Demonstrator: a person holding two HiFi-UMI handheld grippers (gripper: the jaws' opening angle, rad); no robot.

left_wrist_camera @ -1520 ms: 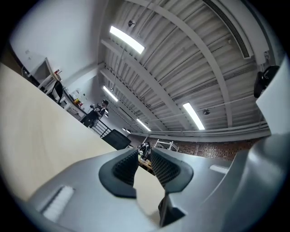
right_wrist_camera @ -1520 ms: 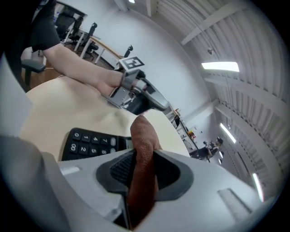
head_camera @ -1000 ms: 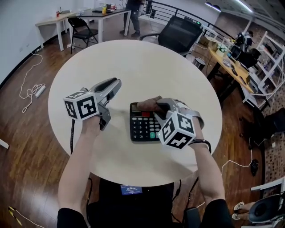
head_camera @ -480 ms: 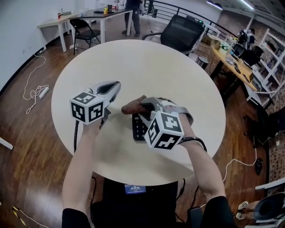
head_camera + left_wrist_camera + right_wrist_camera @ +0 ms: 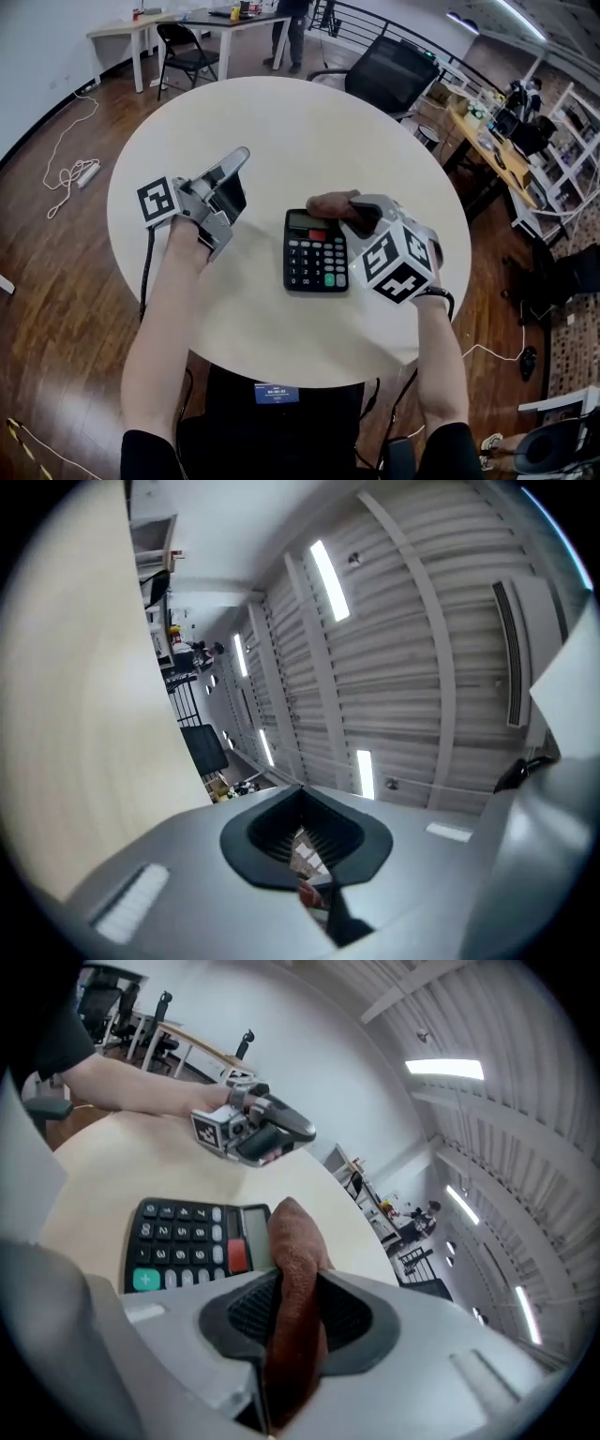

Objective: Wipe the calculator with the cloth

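Right gripper (image 5: 287,1290) clamps cloth (image 5: 294,1241) over calculator (image 5: 187,1237).

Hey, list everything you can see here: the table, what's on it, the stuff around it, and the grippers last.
Table: one, cream, round, centre of the head view.
Calculator: one, black, on the table's near right part.
Cloth: one, brown, at the calculator's far edge, clamped in the right gripper.
Office chair: one, black, beyond the table.
Folding chair: one, black, far left.
Cable: one, white, on the wooden floor at left.
Left gripper: one, grey, left of the calculator, jaws shut, empty.
Right gripper: one, grey, at the calculator's far right corner, jaws shut on the cloth.
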